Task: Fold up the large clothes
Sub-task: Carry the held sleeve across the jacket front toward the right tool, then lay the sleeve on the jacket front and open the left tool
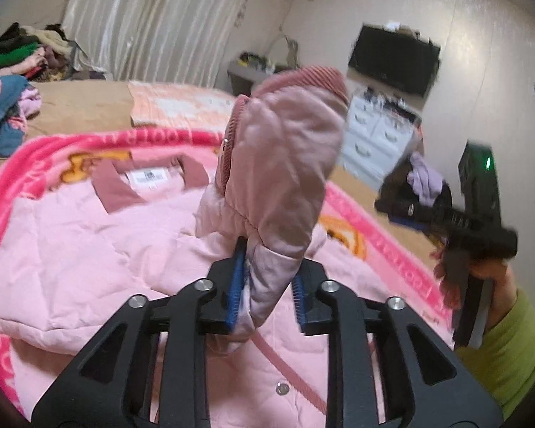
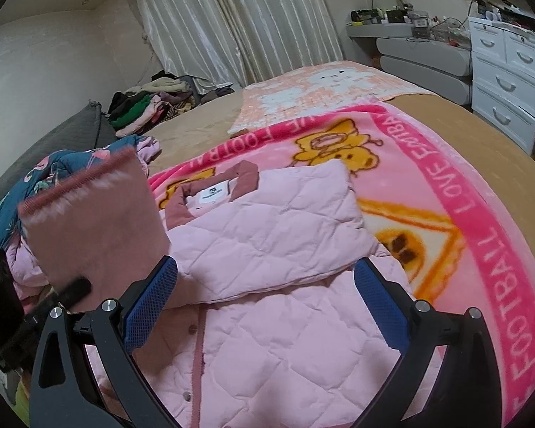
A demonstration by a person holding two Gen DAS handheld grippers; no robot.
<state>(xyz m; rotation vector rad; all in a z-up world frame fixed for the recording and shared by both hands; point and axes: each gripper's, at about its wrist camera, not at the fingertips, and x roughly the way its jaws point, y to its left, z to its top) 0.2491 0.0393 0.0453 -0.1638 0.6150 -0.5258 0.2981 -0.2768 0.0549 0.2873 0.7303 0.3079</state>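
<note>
The pink jacket (image 2: pixel 267 339) lies front up on the pink blanket (image 2: pixel 481 221). One sleeve (image 2: pixel 267 228) is already folded across its chest below the collar (image 2: pixel 217 192). The left gripper (image 1: pixel 265 296) pinches the other sleeve (image 1: pixel 281 164), raised above the chest. The right gripper (image 2: pixel 265 317) hovers over the chest, fingers spread, empty. Remaining, by judgement: lay this sleeve, then fold the body.

Jacket (image 2: pixel 274 285) on blanket (image 2: pixel 481 192) on bed (image 2: pixel 203 128) — clothes pile (image 2: pixel 149 107) behind, far-left.

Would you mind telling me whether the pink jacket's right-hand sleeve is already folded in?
Folded in: in the right wrist view that sleeve lies flat across the quilted jacket, below the collar.
</note>
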